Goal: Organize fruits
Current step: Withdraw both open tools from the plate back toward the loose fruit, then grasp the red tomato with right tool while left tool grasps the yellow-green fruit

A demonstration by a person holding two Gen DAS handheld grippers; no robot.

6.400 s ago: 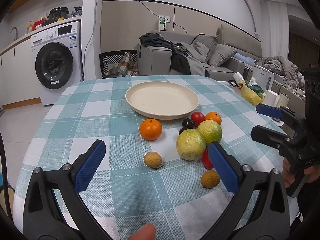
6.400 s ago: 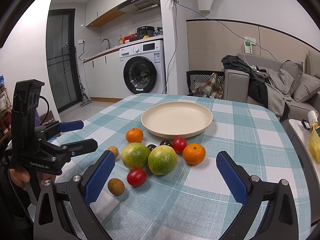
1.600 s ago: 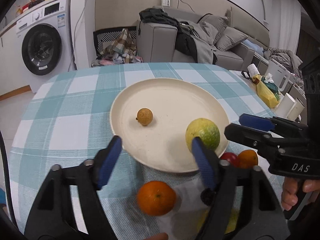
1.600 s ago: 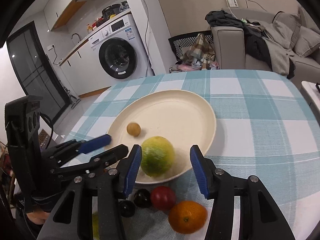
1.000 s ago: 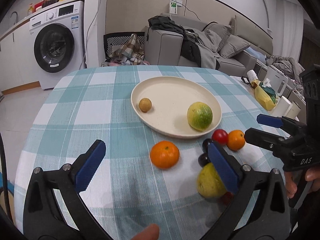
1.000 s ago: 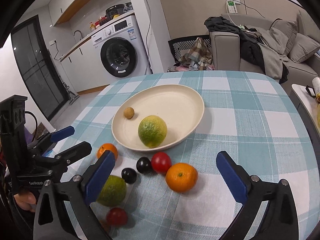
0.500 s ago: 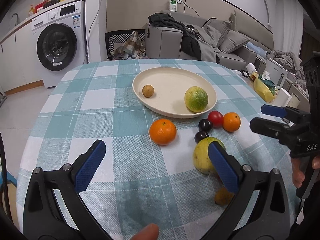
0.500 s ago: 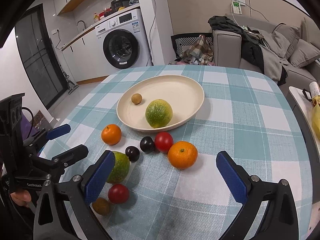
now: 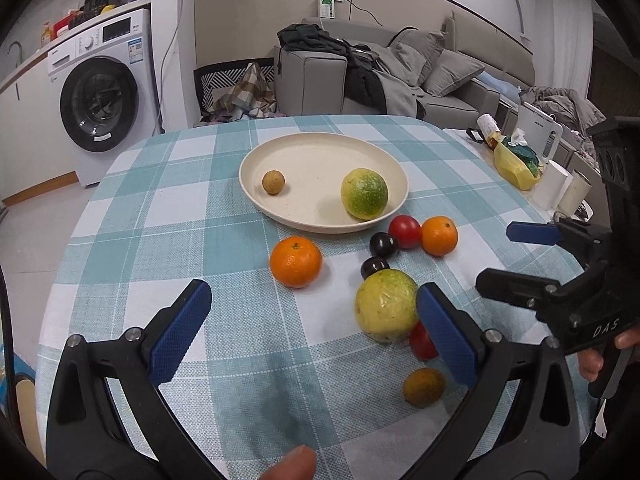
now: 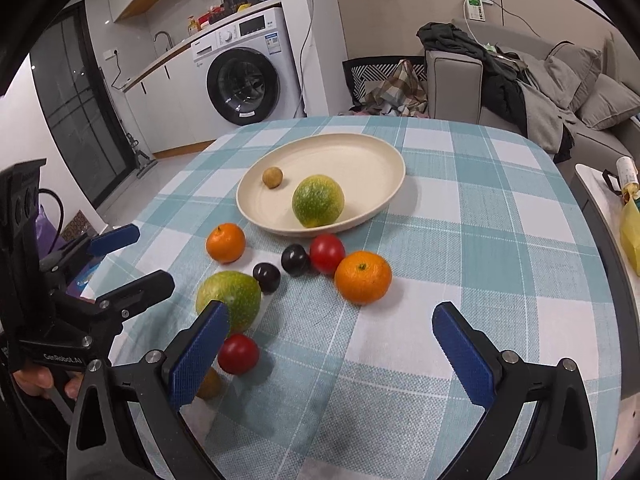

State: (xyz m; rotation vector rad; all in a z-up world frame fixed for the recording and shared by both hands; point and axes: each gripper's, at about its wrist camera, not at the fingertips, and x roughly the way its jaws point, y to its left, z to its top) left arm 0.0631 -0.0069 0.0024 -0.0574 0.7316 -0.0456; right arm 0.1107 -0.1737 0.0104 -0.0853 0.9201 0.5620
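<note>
Left wrist view: my left gripper (image 9: 312,326) gapes wide, empty; yellow-green fruit (image 9: 386,306) touches its right finger. Right gripper (image 10: 332,350) wide open, empty; orange (image 10: 363,277) just ahead.

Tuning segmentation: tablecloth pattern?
Teal-and-white check tablecloth; clearest in the right wrist view.

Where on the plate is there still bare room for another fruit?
The plate is bare across its far half, behind the small brown fruit and the green fruit. Its near rim is crowded: tomato and dark plums sit just outside it.
</note>
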